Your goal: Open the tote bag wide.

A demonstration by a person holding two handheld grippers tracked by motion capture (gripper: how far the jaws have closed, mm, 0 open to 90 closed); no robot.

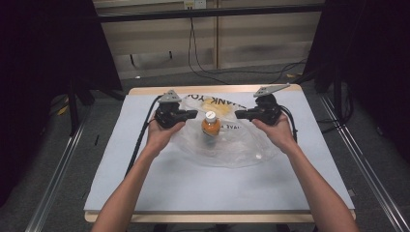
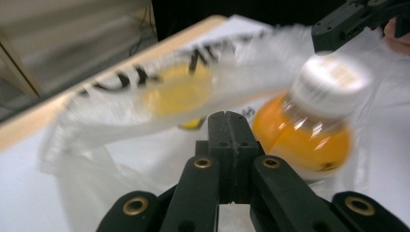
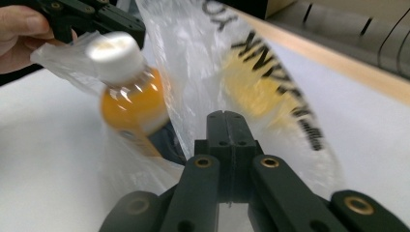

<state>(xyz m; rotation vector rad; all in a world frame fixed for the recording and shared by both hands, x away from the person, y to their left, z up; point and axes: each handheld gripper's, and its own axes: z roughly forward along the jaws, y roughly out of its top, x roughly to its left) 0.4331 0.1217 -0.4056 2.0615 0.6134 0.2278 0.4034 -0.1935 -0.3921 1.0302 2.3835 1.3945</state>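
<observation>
Two tools level, left tool (image 1: 192, 114), right tool (image 1: 239, 115), closed, facing bottle (image 1: 211, 125)

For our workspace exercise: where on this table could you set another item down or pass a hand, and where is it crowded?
Free: the white table mat between the plastic bag and the near edge, plus strips along both sides. Crowded: the far middle, where the bag, orange juice bottle and both hand-held grippers sit.

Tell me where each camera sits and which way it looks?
High view: above the table's near side, looking forward and down; both forearms, left gripper, right gripper.
Left gripper view: riding the left gripper, facing the orange bottle and plastic bag.
Right gripper view: riding the right gripper, facing them from the opposite side.
All share bottle and bag.
</observation>
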